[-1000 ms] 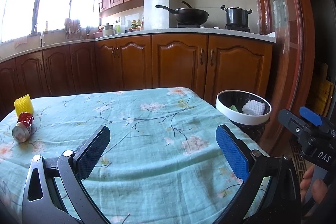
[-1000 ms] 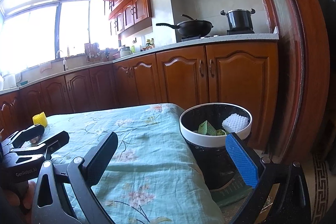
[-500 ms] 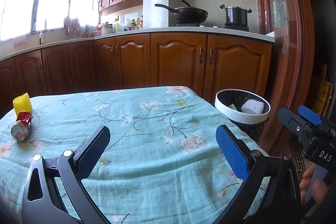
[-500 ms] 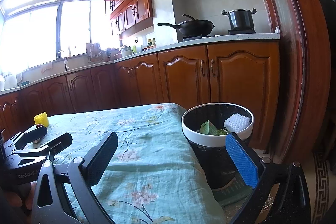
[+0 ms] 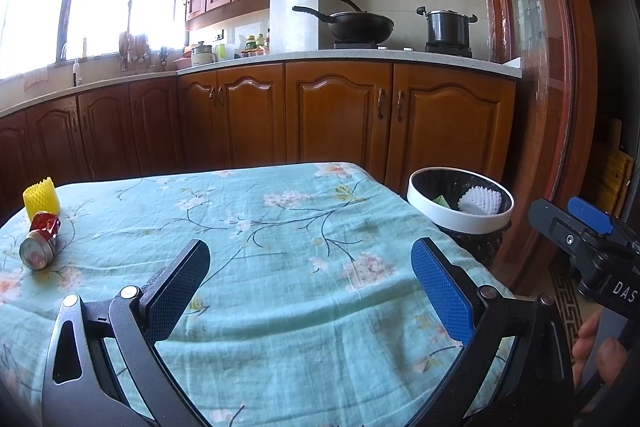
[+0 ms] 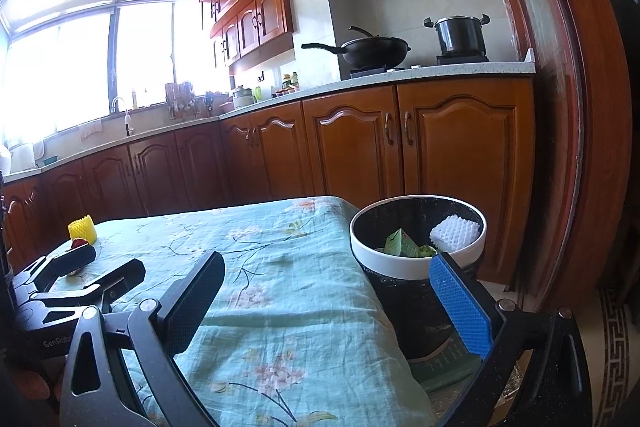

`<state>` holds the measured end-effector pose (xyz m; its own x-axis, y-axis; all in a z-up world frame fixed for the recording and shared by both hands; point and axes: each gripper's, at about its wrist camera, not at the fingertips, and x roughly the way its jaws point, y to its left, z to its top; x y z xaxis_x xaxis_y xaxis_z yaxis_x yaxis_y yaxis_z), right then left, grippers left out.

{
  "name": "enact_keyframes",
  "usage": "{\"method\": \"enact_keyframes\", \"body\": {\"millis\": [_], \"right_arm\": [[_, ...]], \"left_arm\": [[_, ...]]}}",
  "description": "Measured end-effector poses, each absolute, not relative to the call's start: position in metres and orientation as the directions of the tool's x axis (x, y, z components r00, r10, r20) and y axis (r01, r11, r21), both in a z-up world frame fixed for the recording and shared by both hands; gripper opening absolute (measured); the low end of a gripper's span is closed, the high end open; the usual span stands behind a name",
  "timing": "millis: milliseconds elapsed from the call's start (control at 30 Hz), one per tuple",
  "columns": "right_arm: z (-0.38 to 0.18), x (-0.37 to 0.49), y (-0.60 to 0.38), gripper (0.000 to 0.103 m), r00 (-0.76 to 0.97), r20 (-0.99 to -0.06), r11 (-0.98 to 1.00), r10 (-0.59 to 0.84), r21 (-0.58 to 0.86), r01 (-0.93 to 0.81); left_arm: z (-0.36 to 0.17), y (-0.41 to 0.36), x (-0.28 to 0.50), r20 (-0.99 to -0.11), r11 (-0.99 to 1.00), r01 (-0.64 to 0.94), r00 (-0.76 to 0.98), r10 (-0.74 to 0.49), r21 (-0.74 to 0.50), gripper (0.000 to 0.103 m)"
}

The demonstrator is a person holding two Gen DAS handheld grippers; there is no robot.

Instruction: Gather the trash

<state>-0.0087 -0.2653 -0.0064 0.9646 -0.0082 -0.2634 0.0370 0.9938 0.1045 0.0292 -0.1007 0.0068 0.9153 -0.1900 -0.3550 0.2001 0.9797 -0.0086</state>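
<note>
A crushed red can [image 5: 39, 243] lies on its side at the table's far left, with a yellow foam net [image 5: 41, 197] just behind it. The net also shows in the right wrist view [image 6: 82, 227]. A white-rimmed black bin [image 5: 460, 214] stands off the table's right edge, holding a white foam net [image 5: 479, 200] and green scraps [image 6: 402, 243]. My left gripper [image 5: 310, 269] is open and empty above the table's middle. My right gripper [image 6: 328, 281] is open and empty, over the table's right edge beside the bin [image 6: 416, 259].
The table wears a teal floral cloth [image 5: 280, 227]. Wooden cabinets [image 5: 340, 119] and a counter with a wok [image 5: 360, 25] and pot [image 5: 446, 27] stand behind. A wooden door frame [image 5: 560, 107] rises at the right. A patterned mat [image 6: 612, 347] lies on the floor.
Both grippers have drifted slightly; the left view has eased a little closer to the table, the right gripper a little away from the bin. Both stay open and empty.
</note>
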Motion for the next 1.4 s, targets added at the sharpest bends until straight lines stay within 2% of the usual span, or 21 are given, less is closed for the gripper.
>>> {"method": "enact_keyframes", "body": {"millis": [1400], "right_arm": [[-0.0034, -0.0061, -0.2594, 0.103, 0.962, -0.272, 0.992, 0.012, 0.121, 0.021]], "left_arm": [[0.0012, -0.1016, 0.0316, -0.368, 0.976, 0.216, 0.907, -0.206, -0.014, 0.103]]}}
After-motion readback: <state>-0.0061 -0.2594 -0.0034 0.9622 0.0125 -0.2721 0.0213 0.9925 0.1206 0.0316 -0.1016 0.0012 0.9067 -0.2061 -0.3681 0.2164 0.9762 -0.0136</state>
